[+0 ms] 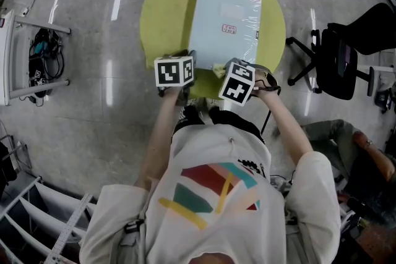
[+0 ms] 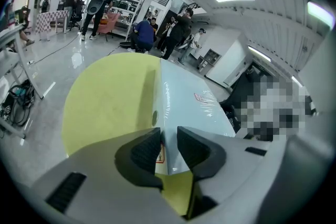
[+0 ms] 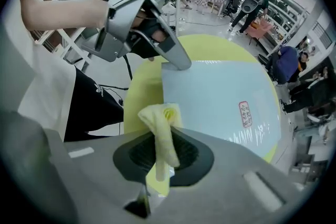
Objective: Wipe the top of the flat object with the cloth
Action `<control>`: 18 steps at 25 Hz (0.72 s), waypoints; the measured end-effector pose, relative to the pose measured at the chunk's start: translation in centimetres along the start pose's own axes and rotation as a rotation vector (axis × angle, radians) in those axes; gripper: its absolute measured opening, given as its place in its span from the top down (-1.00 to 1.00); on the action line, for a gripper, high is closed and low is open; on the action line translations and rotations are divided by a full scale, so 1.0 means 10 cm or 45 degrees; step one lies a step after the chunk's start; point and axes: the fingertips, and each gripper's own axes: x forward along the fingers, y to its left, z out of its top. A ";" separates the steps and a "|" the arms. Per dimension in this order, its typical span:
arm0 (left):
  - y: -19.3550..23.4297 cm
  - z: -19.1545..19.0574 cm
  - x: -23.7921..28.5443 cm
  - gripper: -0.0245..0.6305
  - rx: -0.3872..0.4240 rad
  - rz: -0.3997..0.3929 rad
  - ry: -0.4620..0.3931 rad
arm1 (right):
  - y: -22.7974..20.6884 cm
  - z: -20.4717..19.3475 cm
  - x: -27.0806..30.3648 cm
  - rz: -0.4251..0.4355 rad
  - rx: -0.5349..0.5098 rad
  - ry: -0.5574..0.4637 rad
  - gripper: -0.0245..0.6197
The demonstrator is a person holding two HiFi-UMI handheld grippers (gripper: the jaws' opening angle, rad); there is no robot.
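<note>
Left gripper (image 2: pixel 169 147): jaws clenched on the near corner of the panel (image 2: pixel 184 99), its edge running between them.
Right gripper (image 3: pixel 163 153): jaws grasping the cloth (image 3: pixel 160 126).
Cloth: yellow, bunched, pinched between the right jaws, with its folded tip sticking out just ahead of them by the panel's near edge; whether it touches the panel I cannot tell.
Panel: pale blue, film-wrapped, flat on the worktop (image 1: pixel 162 15), stretching away ahead of both jaws.
Worktop: round, yellow-green, showing beside and beneath the left jaws.
</note>
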 end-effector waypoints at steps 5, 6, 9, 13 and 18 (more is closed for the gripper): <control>0.00 0.00 -0.01 0.60 -0.002 0.003 -0.004 | 0.06 0.00 0.00 0.004 0.012 -0.015 0.84; 0.00 0.00 -0.01 0.60 -0.002 0.004 -0.005 | 0.07 0.00 0.00 0.004 0.017 -0.019 0.84; 0.00 0.00 -0.01 0.60 -0.002 0.006 -0.007 | 0.08 0.00 0.00 0.013 0.024 -0.023 0.84; 0.01 0.00 -0.02 0.60 -0.009 0.005 -0.009 | 0.10 0.02 0.00 0.028 0.014 -0.025 0.84; -0.01 0.01 -0.04 0.61 -0.008 -0.023 -0.021 | -0.06 0.04 -0.16 -0.015 0.052 -0.068 0.84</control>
